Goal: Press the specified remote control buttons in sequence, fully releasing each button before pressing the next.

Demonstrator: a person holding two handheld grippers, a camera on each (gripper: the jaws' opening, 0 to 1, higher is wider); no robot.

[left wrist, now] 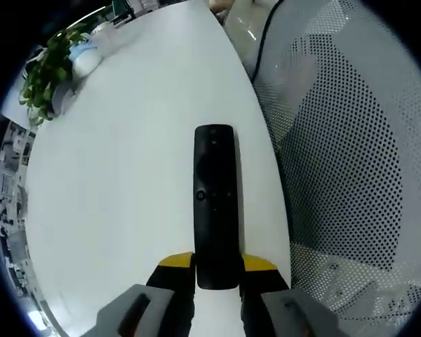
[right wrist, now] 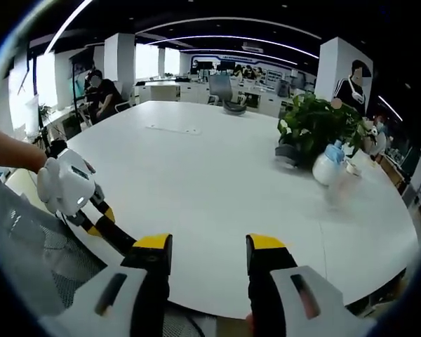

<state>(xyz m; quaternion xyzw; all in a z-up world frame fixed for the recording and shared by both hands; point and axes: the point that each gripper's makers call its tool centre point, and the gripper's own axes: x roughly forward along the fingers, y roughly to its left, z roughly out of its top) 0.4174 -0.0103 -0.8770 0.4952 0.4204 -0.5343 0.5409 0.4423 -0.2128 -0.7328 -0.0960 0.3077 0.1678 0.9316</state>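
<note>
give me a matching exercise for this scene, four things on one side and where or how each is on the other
Things:
1. remote
2. plant
3. right gripper
4. mesh chair

States:
A. open, holding nothing
B. beside the table edge
C. lying on the table, its near end between the left gripper's jaws
D. standing on the table next to a pale bottle

Pairs: 1-C, 2-D, 3-A, 4-B

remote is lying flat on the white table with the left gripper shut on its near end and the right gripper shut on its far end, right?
Not quite. The right gripper is open and holds nothing, as the right gripper view shows, hovering over the white table. The rest stands: in the left gripper view the remote lies flat with the left gripper shut on its near end.
</note>
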